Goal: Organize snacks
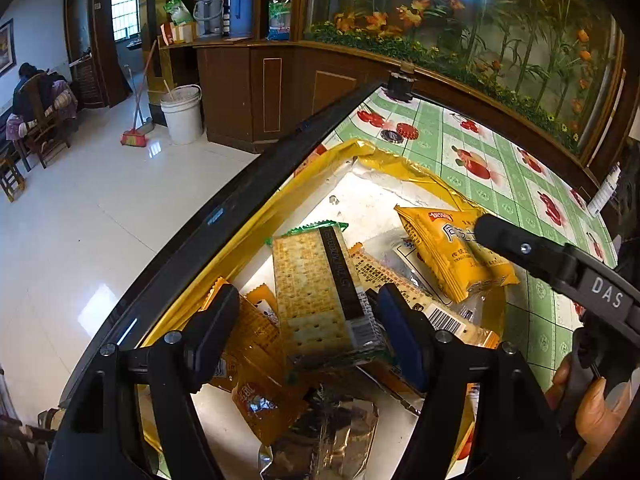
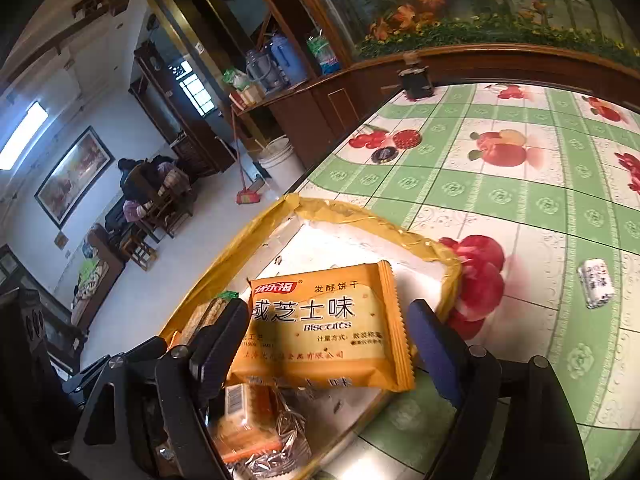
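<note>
In the left wrist view, the left gripper (image 1: 308,320) is seen with its jaws spread over a yellow-rimmed tray (image 1: 256,236) that sits on the desk (image 1: 472,152), whose cloth is printed with green squares and red fruit. A cracker packet (image 1: 316,292) with a green top edge and a dark stripe lies between the 2 fingers; a gap is visible on the left side, while contact on the right side cannot be told for certain. Orange sachets (image 1: 252,344) are heaped under the left finger, and a silver foil wrapper (image 1: 332,436) lies below the gripper. A yellow biscuit packet (image 1: 452,256) is found ahead and to the right, with 1 finger of the right gripper (image 1: 504,240) reaching over it. A hand (image 1: 592,404) is seen at the right edge on that gripper's handle.

In the right wrist view, the right gripper (image 2: 324,332) is shown spread wide, and an orange biscuit packet (image 2: 324,324) marked "Biscuits" lies between its fingers above the tray (image 2: 360,216); the left finger overlaps its edge, and the right finger stands apart from it. The cracker packet (image 2: 212,312) is glimpsed behind the left finger. A small white wrapped sweet (image 2: 596,284) lies on the desk (image 2: 500,184) well to the right of the gripper.
</note>
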`<state>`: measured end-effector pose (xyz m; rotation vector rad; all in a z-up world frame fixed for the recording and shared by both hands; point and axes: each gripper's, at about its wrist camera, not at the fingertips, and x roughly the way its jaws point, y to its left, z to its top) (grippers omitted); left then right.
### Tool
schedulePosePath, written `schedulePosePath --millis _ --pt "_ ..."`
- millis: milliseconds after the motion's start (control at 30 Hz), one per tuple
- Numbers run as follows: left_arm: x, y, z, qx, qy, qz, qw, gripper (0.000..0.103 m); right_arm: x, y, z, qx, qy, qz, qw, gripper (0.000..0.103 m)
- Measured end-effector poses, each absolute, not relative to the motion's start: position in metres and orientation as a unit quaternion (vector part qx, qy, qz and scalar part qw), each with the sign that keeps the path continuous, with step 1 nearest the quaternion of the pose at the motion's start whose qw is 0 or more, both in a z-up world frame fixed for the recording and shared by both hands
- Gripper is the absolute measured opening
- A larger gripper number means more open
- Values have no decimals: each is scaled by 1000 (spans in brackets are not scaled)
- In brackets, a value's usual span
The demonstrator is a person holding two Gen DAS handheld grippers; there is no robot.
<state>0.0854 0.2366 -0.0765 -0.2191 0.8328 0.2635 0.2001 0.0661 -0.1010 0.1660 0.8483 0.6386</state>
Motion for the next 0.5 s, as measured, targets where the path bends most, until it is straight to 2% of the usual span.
schedulePosePath --millis 500 --pt "72 206 -53 -97 380 111 913 72 172 -5 -93 112 396 272 870 84"
